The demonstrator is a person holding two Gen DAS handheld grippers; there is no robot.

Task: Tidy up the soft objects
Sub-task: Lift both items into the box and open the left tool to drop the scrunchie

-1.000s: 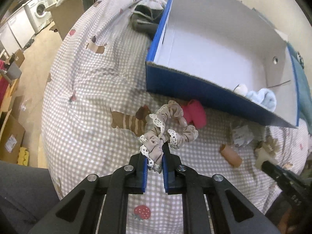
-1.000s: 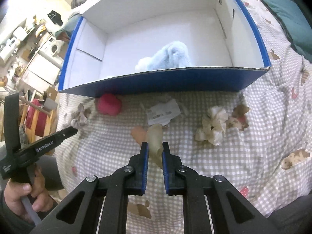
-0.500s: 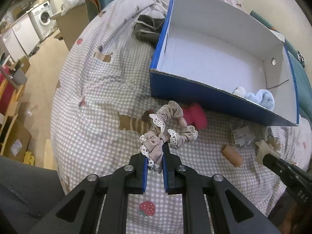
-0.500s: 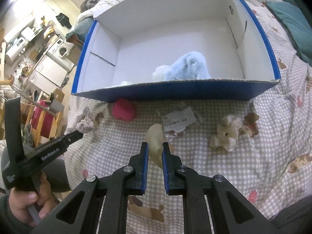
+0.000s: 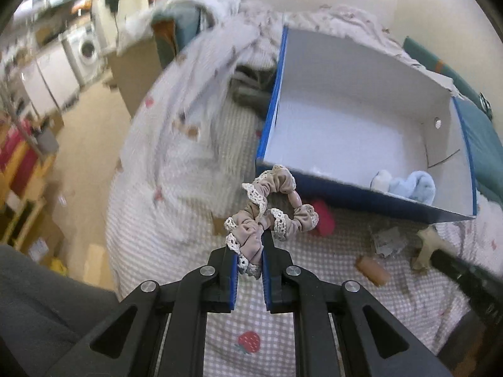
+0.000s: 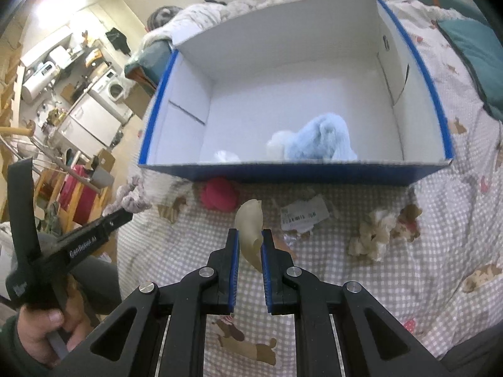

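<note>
Clamped in left gripper (image 5: 249, 262): beige lace-trimmed scrunchie (image 5: 270, 210), pinched at one end betw the blue pads, rest looping up & fwd, clear of the checked bedcover (image 5: 176, 188). Clamped in right gripper (image 6: 249, 251): pale cream soft piece (image 6: 250, 229), jaws nearly together on it, top end curling up past the tips. In right wrist view, off to the left: left gripper's black finger w/ scrunchie at its tip, a hand (image 6: 41, 330) on the handle low left. Just ahead of both tips, on the cover: pink soft item (image 6: 220, 193); right of it a crumpled paper tag (image 6: 303, 213), then a cream-and-brown fabric flower (image 6: 380, 232); a small tan cylinder (image 5: 371, 270) right of left gripper. Beyond those: open blue box (image 6: 283, 174), white inside, near wall facing the grippers. Inside, close behind near wall: light blue plush (image 6: 323, 139) w/ a white bit beside it. Further back-left: blurred room, washing machine (image 5: 86, 47).
</note>
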